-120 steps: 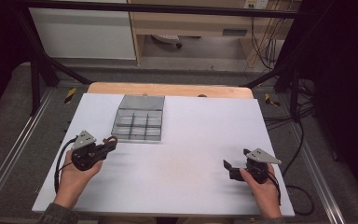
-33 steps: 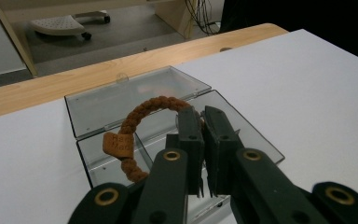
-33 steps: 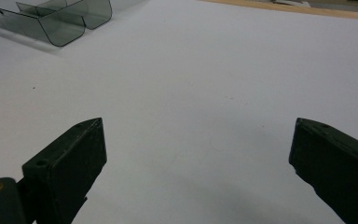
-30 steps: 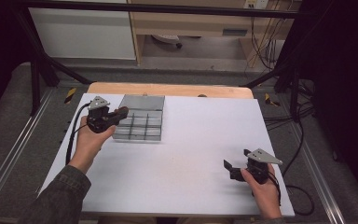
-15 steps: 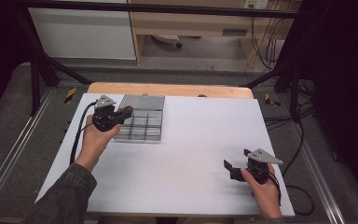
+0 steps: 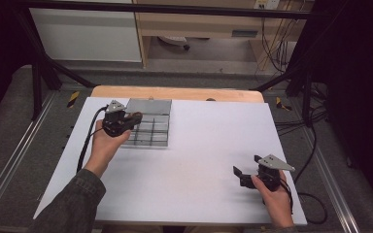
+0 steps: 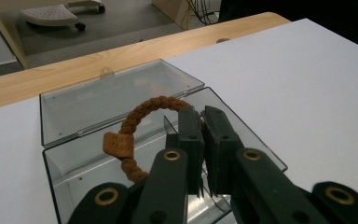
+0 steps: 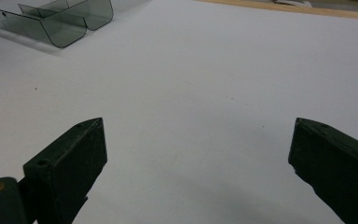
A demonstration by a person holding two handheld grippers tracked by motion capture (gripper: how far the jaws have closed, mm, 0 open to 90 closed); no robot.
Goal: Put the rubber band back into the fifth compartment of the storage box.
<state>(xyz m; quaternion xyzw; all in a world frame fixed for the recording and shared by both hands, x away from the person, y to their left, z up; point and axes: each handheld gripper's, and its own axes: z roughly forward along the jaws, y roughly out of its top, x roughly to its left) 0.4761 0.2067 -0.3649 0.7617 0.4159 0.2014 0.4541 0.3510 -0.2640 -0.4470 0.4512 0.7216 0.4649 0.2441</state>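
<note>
A brown braided bracelet (image 7: pixel 142 109) with a small leather tag is pinched by one side in my left gripper (image 7: pixel 201 114), which is shut on it. The loop hangs over the near-left compartments of a clear grey divided box (image 7: pixel 256 144) whose lid (image 7: pixel 116 93) lies open behind it. In the high view my left gripper (image 6: pixel 135 118) sits at the left edge of the box (image 6: pixel 153 136). At the front right of the table my right gripper (image 6: pixel 246 165) rests open; its jaws (image 8: pixel 196 135) stand wide apart with bare tabletop between them.
The white tabletop (image 6: pixel 199 141) has a bare wooden strip (image 6: pixel 175 92) along its far edge. A corner of the box (image 8: pixel 51 18) appears at the top left of the right gripper view. Cables trail off the table's right side (image 6: pixel 311 194).
My left hand has carried the bracelet from the front left of the table up to the box, edging right and lower over it in the last second. The right hand has stayed put.
</note>
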